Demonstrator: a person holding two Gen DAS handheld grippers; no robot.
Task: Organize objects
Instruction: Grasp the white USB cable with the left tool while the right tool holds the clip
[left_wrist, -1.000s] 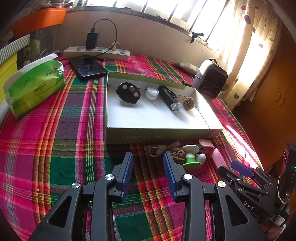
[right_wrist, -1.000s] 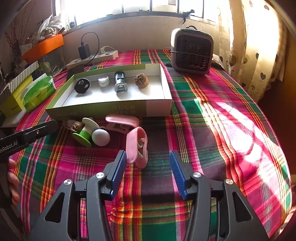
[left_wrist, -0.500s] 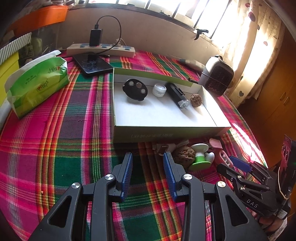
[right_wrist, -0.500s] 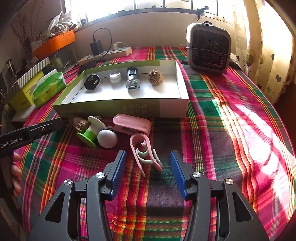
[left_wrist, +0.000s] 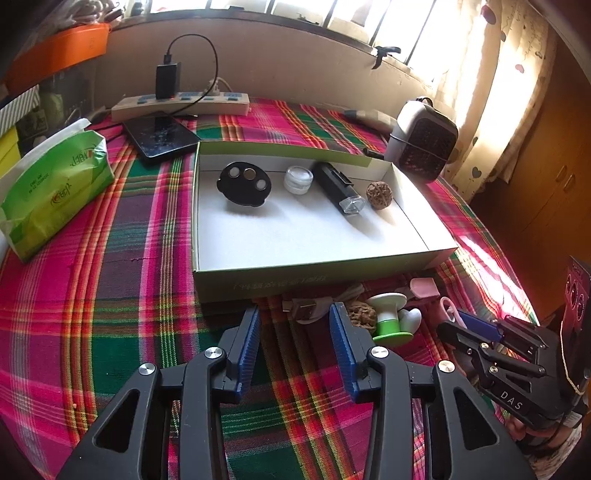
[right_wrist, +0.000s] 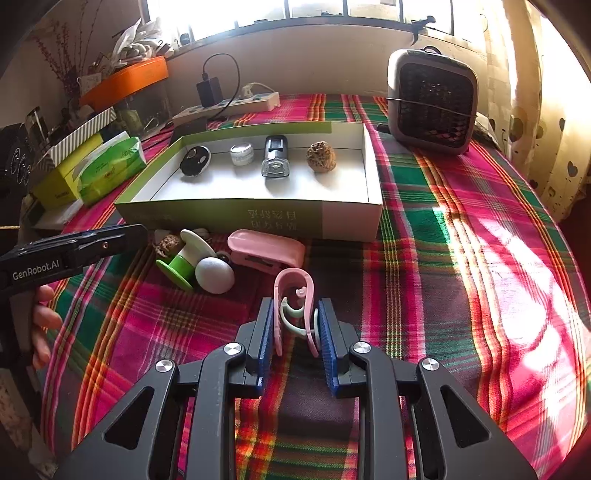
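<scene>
A pink plastic U-shaped clip (right_wrist: 295, 295) is clamped between the right gripper (right_wrist: 295, 332) jaws, presumably for the shallow white cardboard tray (right_wrist: 347, 221). The left gripper (left_wrist: 294, 332) is held apart, empty, near the tray's front edge.

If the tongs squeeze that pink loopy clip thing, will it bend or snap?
Probably bend a bit: the pink clip is a thin open loop, so it looks springy. It seems light, being mostly gaps. It may twist or slip, since the right tongs press only on its narrow curved sides.
</scene>
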